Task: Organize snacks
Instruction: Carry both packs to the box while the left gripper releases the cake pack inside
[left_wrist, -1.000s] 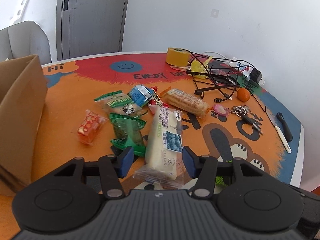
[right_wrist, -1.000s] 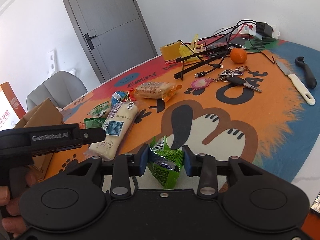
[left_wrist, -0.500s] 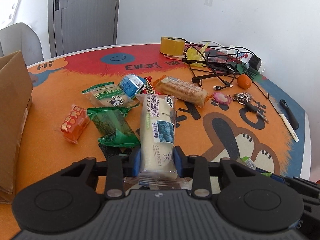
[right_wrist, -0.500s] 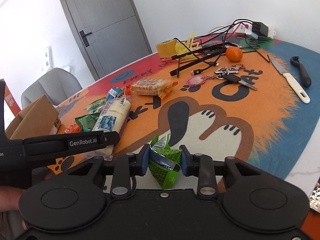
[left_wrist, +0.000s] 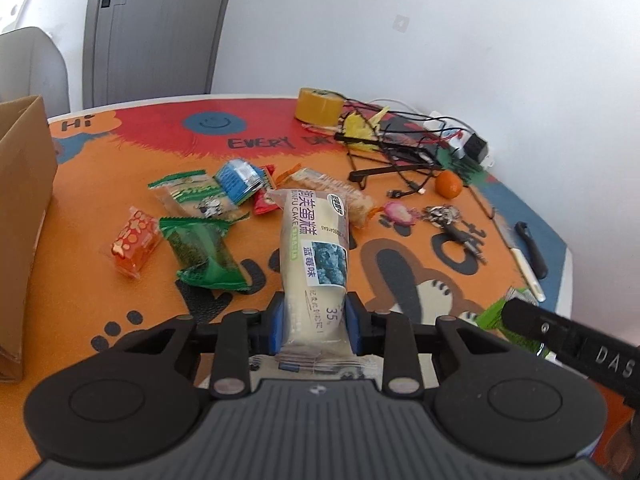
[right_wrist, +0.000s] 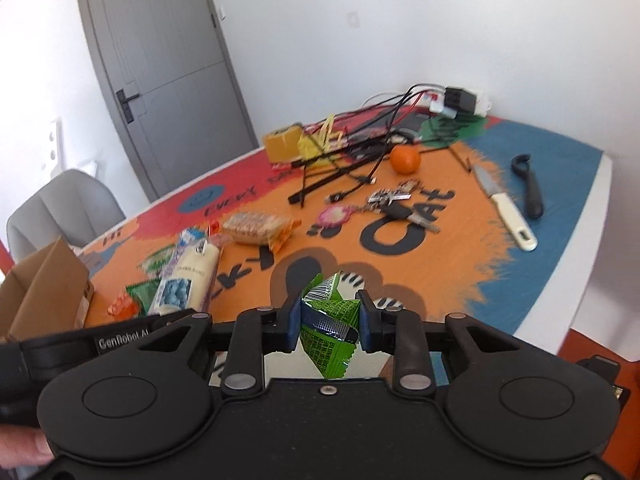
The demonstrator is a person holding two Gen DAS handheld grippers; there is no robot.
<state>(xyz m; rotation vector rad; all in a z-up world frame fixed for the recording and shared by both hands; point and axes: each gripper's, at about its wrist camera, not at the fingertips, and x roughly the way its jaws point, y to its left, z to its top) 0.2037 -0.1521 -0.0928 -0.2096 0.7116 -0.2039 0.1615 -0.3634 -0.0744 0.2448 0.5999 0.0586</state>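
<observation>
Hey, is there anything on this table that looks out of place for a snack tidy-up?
Yes. A bare-bladed knife lies by the table's right edge beside a black peeler, and a tangle of cables sprawls near the orange. Keys lie there too. None are snacks.

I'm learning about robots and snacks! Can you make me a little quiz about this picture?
1. True or false: the left gripper is shut on the blueberry cake pack.
2. What colour is the snack packet between the right gripper fingers? A) red B) green C) blue
3. Fill in: the cardboard ____ stands at the table's left edge in the left wrist view.

Key: 1 true; 2 B; 3 box.
</observation>
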